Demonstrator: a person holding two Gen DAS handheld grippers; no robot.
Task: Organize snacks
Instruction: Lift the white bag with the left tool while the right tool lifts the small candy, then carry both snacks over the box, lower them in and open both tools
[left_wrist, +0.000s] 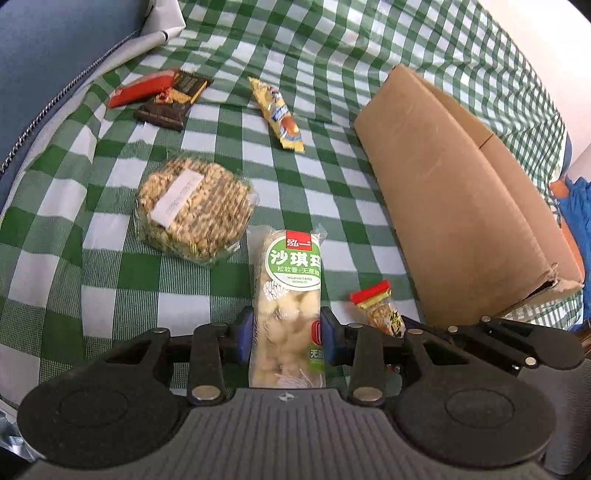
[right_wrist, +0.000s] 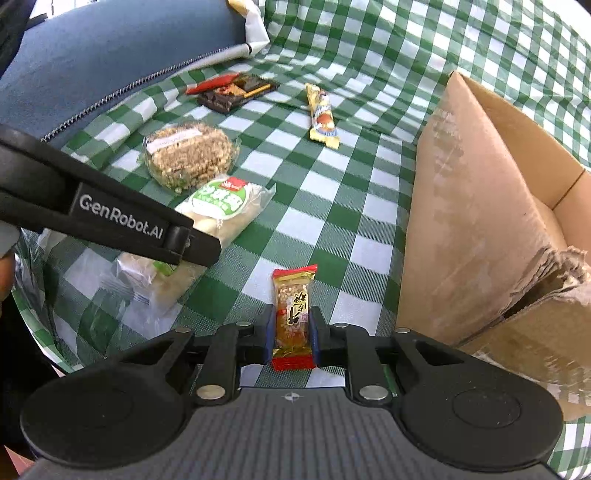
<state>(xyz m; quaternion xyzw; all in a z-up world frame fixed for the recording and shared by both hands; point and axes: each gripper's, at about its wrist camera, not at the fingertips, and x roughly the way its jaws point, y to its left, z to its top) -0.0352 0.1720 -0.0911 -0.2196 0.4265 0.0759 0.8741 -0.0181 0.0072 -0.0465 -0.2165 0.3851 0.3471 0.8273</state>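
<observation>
My left claw (left_wrist: 286, 341) pinches the long green-labelled snack pack (left_wrist: 291, 295); my right claw (right_wrist: 291, 341) pinches the small red-ended peanut bar (right_wrist: 293, 314). The cardboard box (right_wrist: 480, 221) stands just right of it on the checked cloth (right_wrist: 332, 184).

Probably home: gingham cloth (left_wrist: 332, 55), cushion (right_wrist: 110, 55)

A green-and-white checked cloth (left_wrist: 332, 55) covers the tabletop, carrying a round noodle cake (left_wrist: 195, 210), a yellow snack bar (left_wrist: 279, 112), dark chocolate packets (left_wrist: 173, 103), a green-labelled pastry pack (left_wrist: 288, 295), a small red-ended candy (right_wrist: 293, 314) and a cardboard box (left_wrist: 461, 206).
</observation>
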